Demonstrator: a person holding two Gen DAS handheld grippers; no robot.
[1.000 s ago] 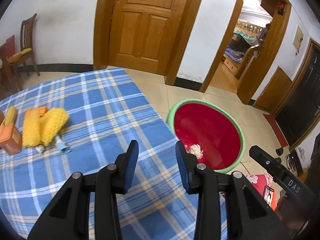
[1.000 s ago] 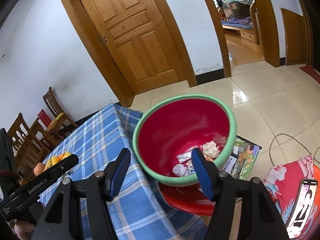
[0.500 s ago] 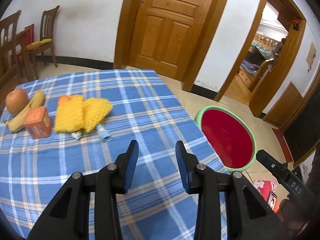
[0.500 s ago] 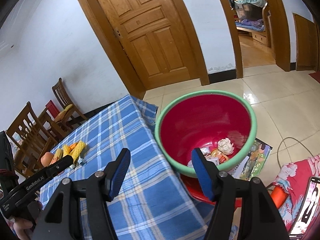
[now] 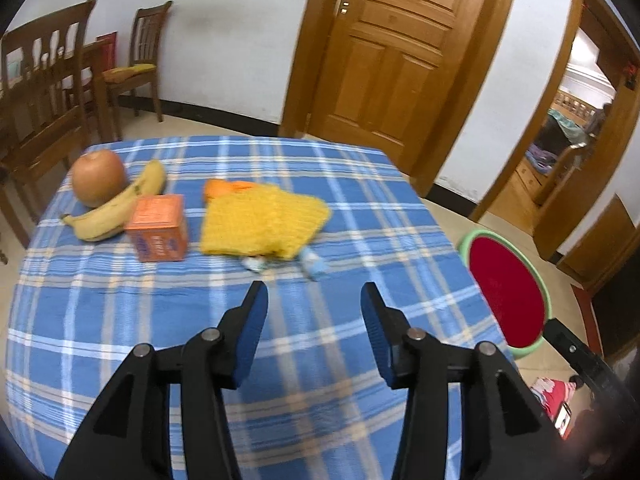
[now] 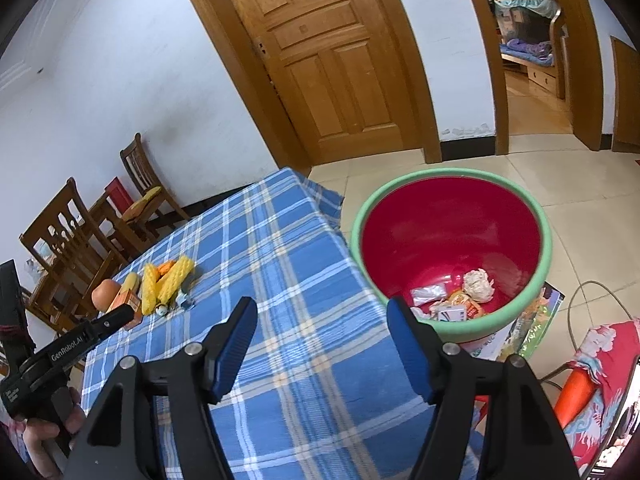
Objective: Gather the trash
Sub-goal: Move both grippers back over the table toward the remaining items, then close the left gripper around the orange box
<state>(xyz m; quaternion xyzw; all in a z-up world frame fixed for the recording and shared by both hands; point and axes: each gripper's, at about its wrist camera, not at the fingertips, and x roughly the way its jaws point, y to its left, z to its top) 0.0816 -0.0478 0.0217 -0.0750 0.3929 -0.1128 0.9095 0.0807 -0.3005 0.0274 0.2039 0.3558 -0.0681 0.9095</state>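
reading "genrobot.ai" on left hand-held gripper (image 6: 70, 344) body, jaws empty

The table wears a blue cloth with white and tan checks (image 5: 120, 312). Ahead of the black gripper with blue pads (image 5: 314, 308) lie a yellow net bag (image 5: 260, 224), an orange box (image 5: 158, 228), a yellow banana (image 5: 116, 212) and a round reddish-brown fruit (image 5: 98, 176). To its right stands a red tub with a green rim (image 5: 504, 292).
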